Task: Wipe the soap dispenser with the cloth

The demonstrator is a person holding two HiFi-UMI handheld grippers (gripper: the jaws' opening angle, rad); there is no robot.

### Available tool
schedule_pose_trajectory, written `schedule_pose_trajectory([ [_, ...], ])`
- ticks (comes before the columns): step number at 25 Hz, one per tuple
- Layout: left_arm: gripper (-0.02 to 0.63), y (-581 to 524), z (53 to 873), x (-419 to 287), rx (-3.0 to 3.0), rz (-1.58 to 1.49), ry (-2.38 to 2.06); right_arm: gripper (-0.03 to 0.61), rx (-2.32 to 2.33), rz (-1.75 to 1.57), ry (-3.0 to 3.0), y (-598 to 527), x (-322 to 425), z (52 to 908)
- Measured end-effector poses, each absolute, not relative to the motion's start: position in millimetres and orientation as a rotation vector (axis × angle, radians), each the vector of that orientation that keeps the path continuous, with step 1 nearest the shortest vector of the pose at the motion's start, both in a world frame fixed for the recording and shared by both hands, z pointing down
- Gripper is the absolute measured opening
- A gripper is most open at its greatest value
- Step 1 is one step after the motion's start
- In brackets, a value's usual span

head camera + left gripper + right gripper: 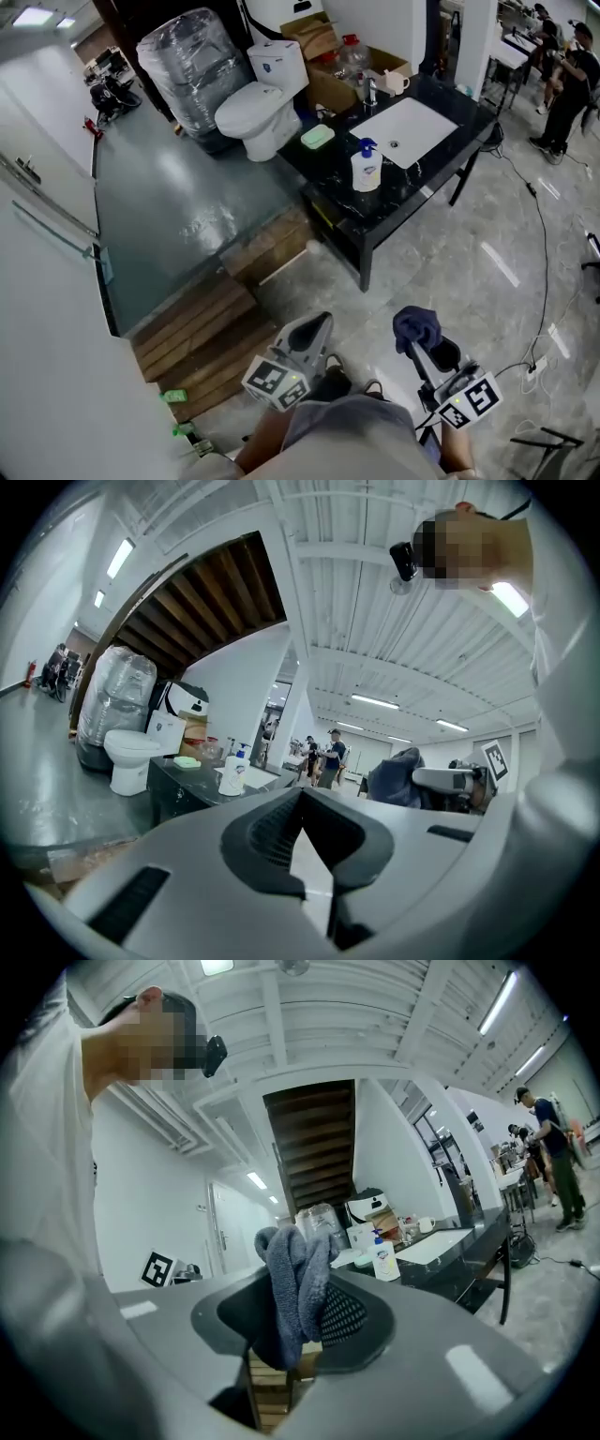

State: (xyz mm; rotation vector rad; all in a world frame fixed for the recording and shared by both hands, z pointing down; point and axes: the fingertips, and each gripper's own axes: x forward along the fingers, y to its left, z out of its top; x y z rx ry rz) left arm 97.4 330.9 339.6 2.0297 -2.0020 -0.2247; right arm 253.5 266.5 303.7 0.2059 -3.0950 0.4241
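The white soap dispenser [366, 169] with a blue pump stands on the black counter [412, 202], left of the sink, well ahead of both grippers. It shows small and distant in the left gripper view [232, 772] and the right gripper view [384, 1260]. My right gripper [424, 343] is shut on a blue-grey cloth [417, 325], which sticks up bunched between its jaws [295, 1283]. My left gripper [317, 326] is shut with nothing in it, its jaws meeting in its own view [301, 799]. Both grippers are held low near my body, side by side.
A white sink basin [403, 131], a green soap dish [317, 137] and a mug [396, 82] share the counter. A toilet [262, 103] and a plastic-wrapped appliance [187, 66] stand behind. Wooden steps [211, 342] lie left. A cable [542, 234] crosses the floor; people [572, 84] stand far right.
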Motion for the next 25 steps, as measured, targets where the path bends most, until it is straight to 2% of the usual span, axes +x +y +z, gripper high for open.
schedule_pose_trajectory([
  [12,0.006,319.8,322.8,21.1,2.124,-0.223,-2.011,0.117,0.196,0.376,-3.127,266.4,168.1,295.3],
  [25,0.006,264.9,317.3,-0.9,2.162,-0.184,-2.000,0.117,0.326,0.327,-3.063,222.8,127.6,301.6],
])
